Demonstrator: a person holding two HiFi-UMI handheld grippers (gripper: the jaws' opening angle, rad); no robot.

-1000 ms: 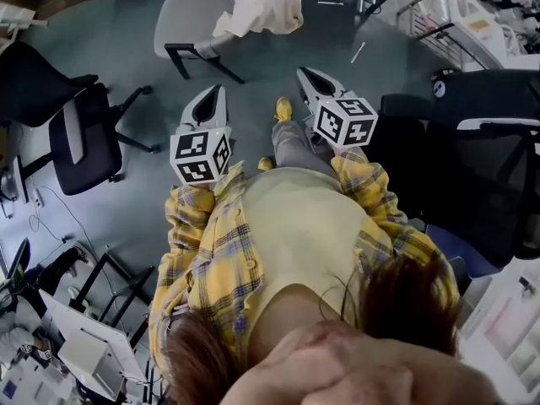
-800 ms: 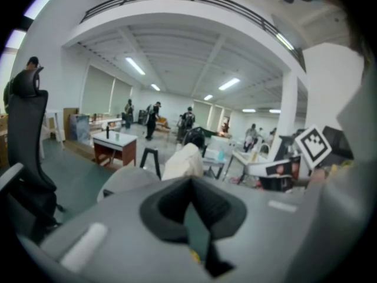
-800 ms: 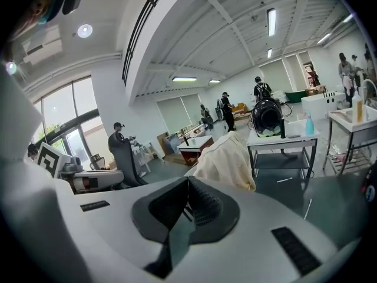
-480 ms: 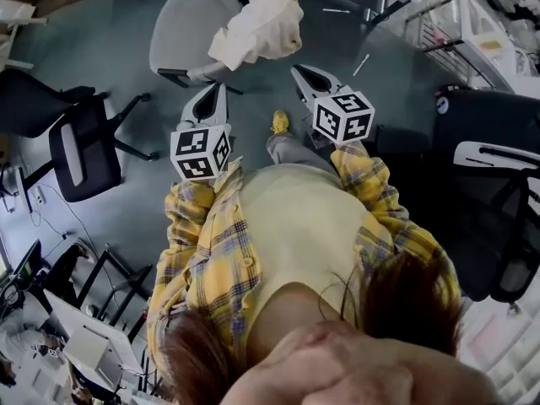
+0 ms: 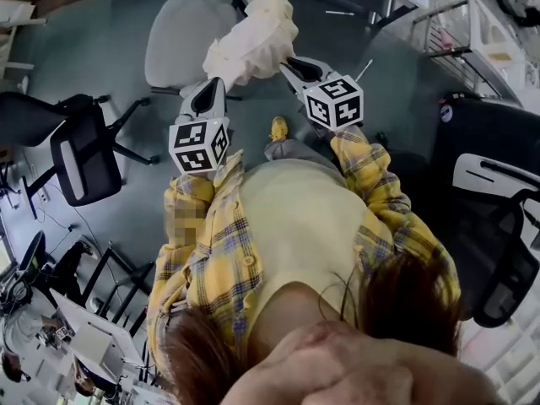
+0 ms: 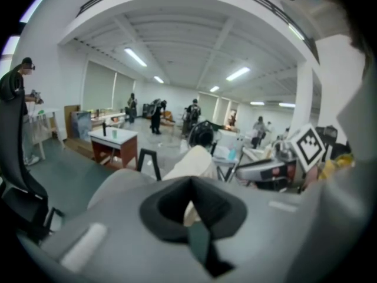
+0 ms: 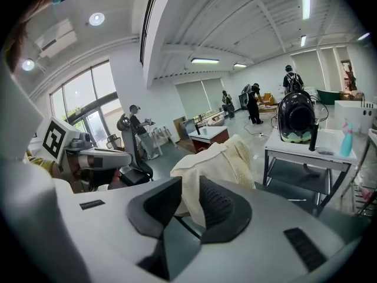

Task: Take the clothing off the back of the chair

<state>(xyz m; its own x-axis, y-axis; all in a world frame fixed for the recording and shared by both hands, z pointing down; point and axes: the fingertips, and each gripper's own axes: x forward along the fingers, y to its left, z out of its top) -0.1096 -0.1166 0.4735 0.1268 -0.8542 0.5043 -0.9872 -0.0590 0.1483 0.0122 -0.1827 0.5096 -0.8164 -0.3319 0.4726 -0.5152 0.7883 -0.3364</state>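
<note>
Cream clothing draped over back of grey chair, 12 o'clock. L gripper at 11: jaws together, empty, just short of clothing. R gripper at 1: jaws just been opening, slim gap, clothing seen betw. pads, not pinched.
</note>
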